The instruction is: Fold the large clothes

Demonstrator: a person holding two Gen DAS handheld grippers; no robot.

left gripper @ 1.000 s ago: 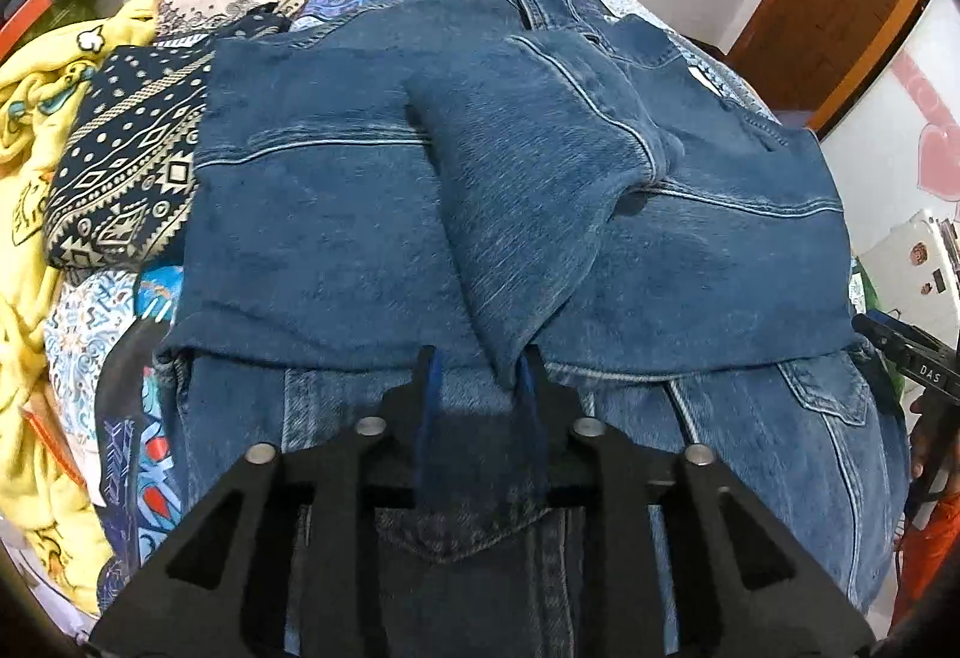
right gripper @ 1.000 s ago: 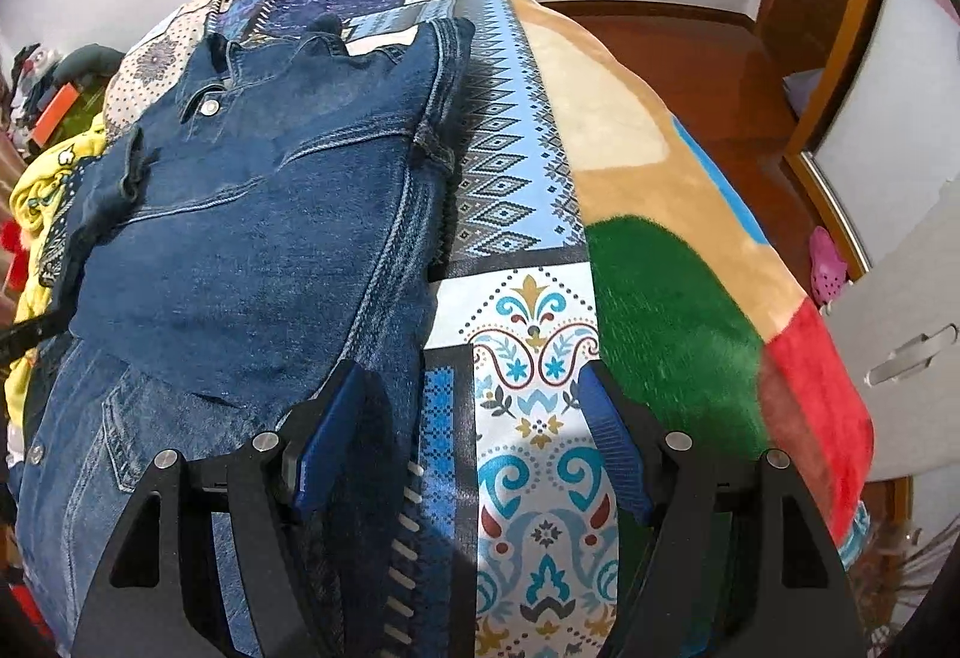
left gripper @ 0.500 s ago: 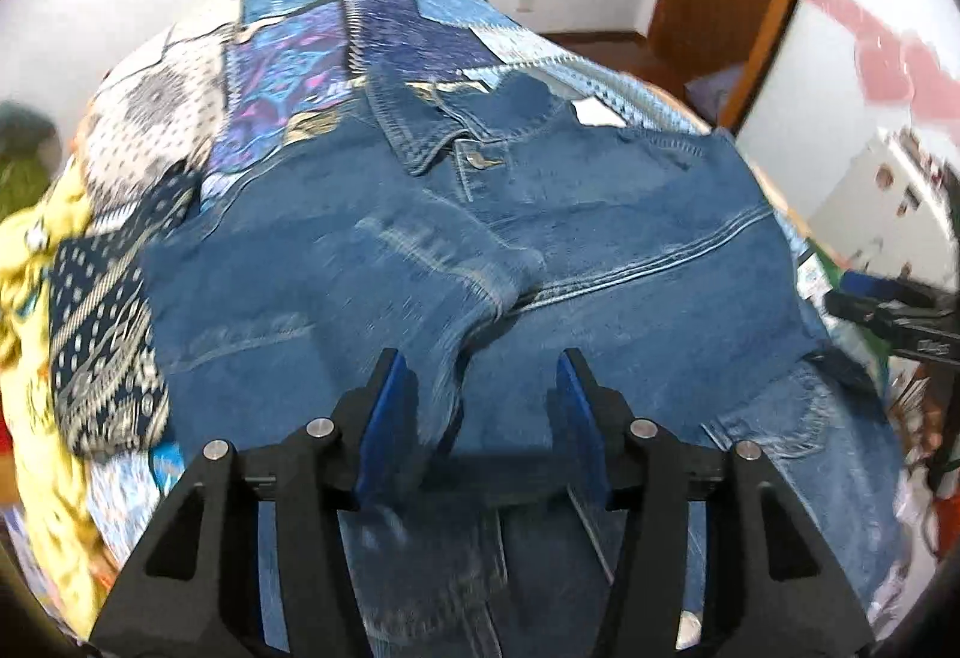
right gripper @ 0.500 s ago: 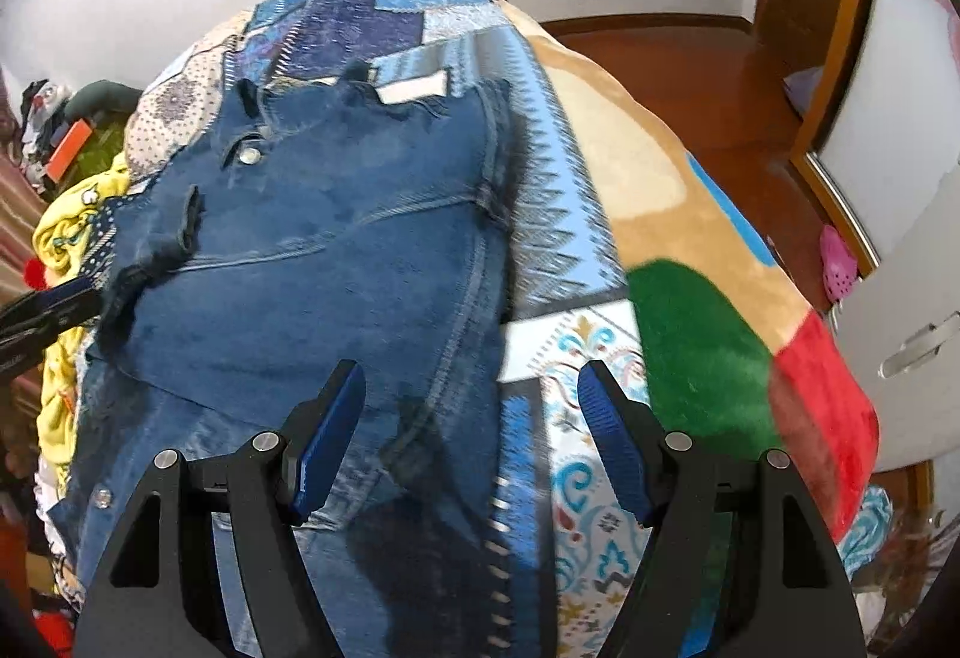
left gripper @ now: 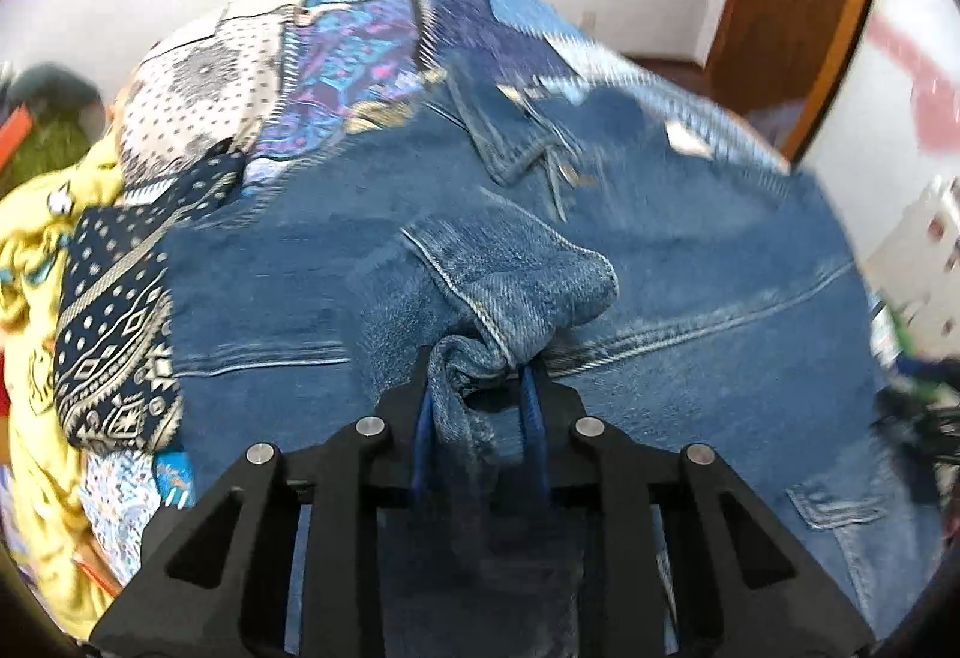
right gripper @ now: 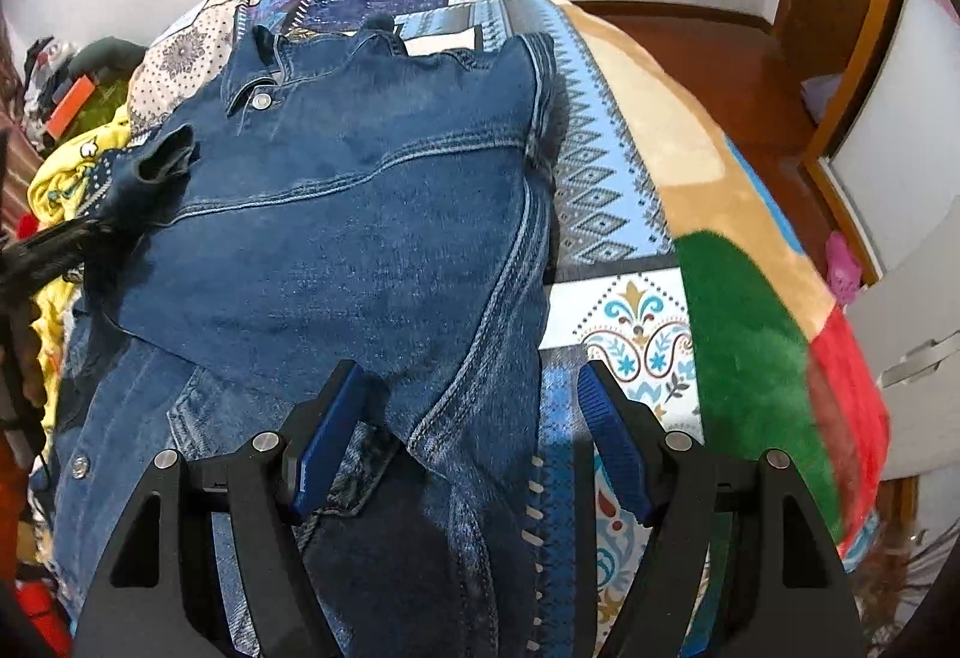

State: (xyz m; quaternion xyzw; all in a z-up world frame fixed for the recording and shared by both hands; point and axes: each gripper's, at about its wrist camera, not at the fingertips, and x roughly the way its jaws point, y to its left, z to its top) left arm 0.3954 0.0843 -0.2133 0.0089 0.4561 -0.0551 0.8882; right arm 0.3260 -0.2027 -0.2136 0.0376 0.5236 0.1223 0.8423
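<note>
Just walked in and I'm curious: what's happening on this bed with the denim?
Someone is folding a denim jacket spread on the patchwork blanket. The left claw is shut on the jacket's sleeve cuff, holding it over the jacket's middle. The right claw is open above the jacket's right edge, gripping nothing.

Blurred denim jacket (left gripper: pixel 690 262) collar area

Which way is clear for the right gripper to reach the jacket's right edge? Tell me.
Probably straight down: the right gripper is open just above the jacket, its edge lying between the fingers, with only the blanket beside it.
</note>
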